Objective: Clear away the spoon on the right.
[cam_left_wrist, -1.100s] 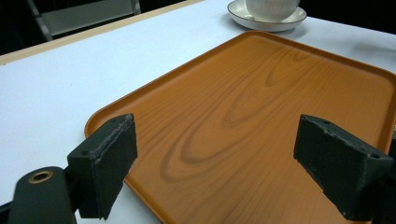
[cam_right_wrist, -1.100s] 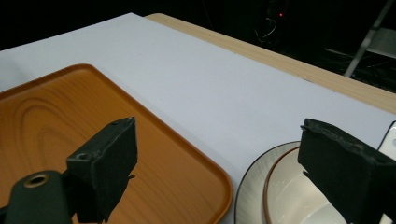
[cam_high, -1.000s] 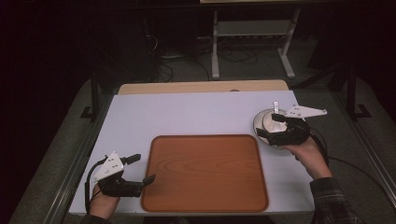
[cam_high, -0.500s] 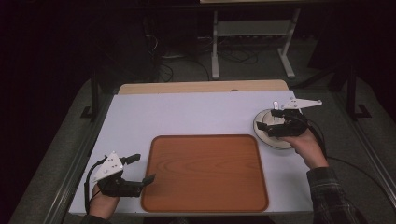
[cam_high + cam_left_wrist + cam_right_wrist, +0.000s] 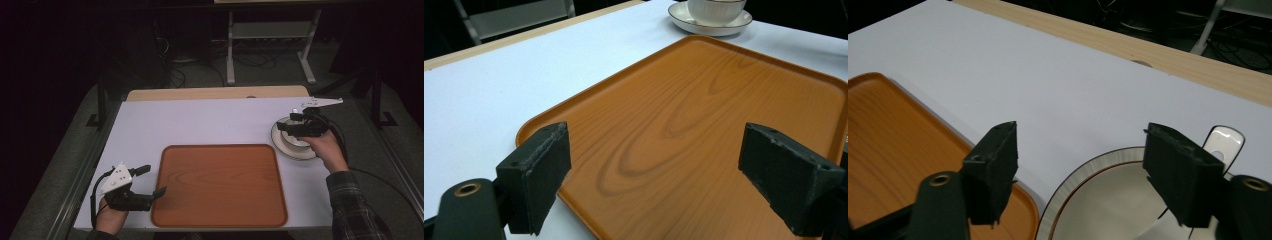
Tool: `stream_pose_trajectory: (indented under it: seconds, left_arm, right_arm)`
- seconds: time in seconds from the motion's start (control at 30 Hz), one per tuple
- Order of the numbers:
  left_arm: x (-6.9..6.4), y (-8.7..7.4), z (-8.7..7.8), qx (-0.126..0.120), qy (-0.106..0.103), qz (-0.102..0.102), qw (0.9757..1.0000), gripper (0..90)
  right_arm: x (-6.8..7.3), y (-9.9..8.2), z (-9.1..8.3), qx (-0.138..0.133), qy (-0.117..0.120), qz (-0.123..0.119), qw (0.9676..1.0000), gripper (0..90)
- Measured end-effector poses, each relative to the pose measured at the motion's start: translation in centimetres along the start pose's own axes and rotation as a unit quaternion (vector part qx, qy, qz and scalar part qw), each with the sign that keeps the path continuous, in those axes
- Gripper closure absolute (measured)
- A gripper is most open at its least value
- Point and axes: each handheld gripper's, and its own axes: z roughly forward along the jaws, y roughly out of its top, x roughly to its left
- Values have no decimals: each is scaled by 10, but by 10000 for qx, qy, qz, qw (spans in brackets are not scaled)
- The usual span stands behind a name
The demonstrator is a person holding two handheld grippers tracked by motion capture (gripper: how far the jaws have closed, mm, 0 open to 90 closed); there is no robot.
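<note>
1. The saucer [image 5: 285, 142] sits on the white worktop [image 5: 200, 125] toward its right edge, just beside the far right corner of the tray [image 5: 220, 185] but not touching it.
2. A white cup [image 5: 716, 9] stands upright in the saucer's middle, as the left gripper view shows from across the tray.
3. In the right gripper view a small shiny spoon-like handle [image 5: 1224, 141] sticks out past the saucer's far rim; its long axis seems to run away from the person, toward the worktop's wooden back edge [image 5: 1148, 50]. The rest of it is hidden.
4. The right tool [image 5: 292, 122] hovers over the saucer, pointing left and slightly away. Its jaws have just been closing but stand well apart, with the saucer's rim below the gap; I cannot see them gripping anything.
5. The left tool [image 5: 150, 182] rests at the tray's near left corner, pointing right across the tray, jaws wide apart with nothing held.
6. The tray lies flat, its long axis running left to right.
</note>
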Motion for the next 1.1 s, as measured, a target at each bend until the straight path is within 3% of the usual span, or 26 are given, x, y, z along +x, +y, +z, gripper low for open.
stream_pose_trajectory:
  seconds: [0.37, 0.4, 0.77, 0.8, 1.1]
  left_arm:
    - [0, 0, 0, -6, -5, -9, 10000, 128]
    - [0, 0, 0, -9, -5, -12, 10000, 128]
    - [0, 0, -1, -11, -1, -22, 10000, 128]
    - [0, 0, -1, -11, -3, -17, 10000, 128]
    - [1, -1, -1, 2, -6, -16, 10000, 128]
  right_arm:
    - [-12, 15, 6, 77, -194, 77, 9998, 503]
    - [-16, 16, 8, 95, -256, 124, 9995, 569]
    - [-28, 18, 23, 266, -487, 276, 9981, 831]
    - [-31, 17, 25, 292, -576, 308, 9974, 888]
    - [-41, 13, 36, 491, -820, 421, 9945, 893]
